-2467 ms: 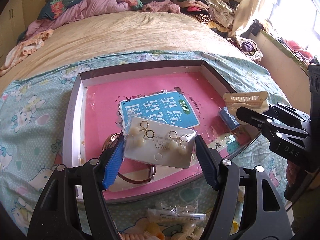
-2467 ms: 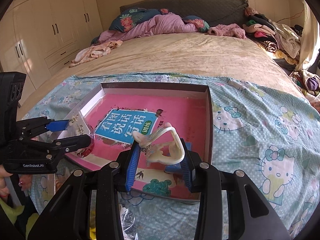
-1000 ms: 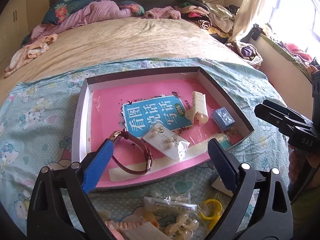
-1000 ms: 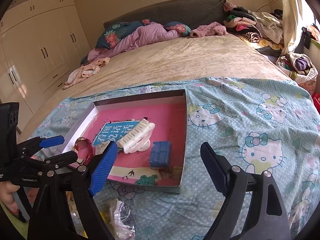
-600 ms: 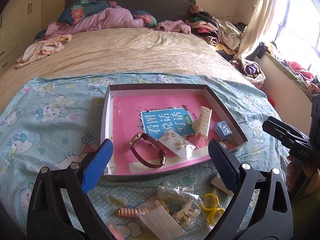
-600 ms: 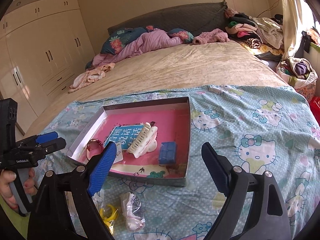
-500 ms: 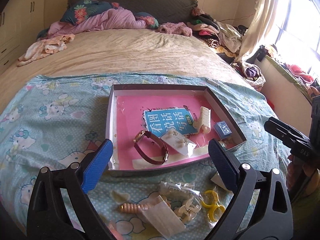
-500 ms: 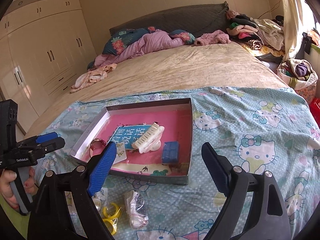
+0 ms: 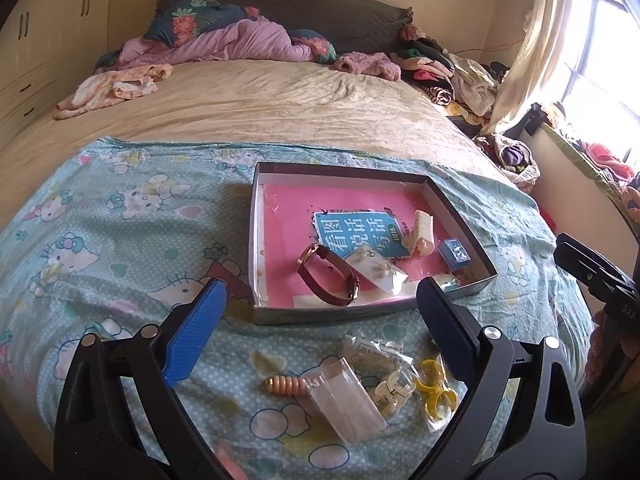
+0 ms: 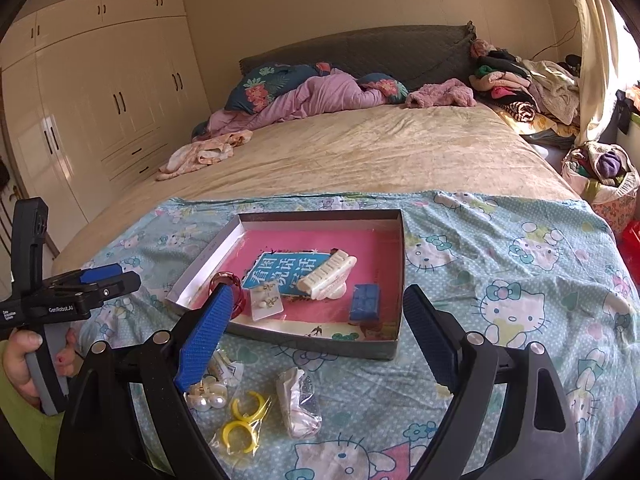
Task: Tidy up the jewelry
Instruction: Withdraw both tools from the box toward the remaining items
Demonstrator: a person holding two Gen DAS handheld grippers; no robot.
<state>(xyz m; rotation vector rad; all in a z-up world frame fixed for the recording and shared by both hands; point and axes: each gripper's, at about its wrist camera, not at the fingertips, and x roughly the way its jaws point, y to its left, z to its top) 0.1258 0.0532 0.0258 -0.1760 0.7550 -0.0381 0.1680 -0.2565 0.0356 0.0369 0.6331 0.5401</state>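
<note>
Left gripper (image 9: 318, 320): jaws spread wide, nothing between the ribbed blue pads; hangs over the near edge of the bed.
Right gripper (image 10: 318, 322): jaws likewise wide apart and empty, above the loose packets.
Hand (image 10: 20, 360): seen in the right view only, wrapped around the left gripper's grey handle.
Loose jewelry (image 9: 360, 380): on the cartoon-cat sheet (image 9: 120, 240) between the grippers and the box; crinkled clear bags, yellow plastic rings (image 10: 240, 416), a ridged peach spiral tie (image 9: 288, 385). Round pearl earrings (image 10: 208, 394) show clearly from the right only.
Box (image 9: 256, 240): shallow grey cardboard, pink glossy lining, on the sheet mid-bed.
Box contents: brown strap watch (image 9: 328, 280) near the front wall, carded earrings (image 9: 374, 270) beside it, cream toothed hair claw (image 10: 328, 274), small blue block (image 10: 365, 302) by the right wall.
Far: beige rumpled bedspread, purple quilt at the headboard.
</note>
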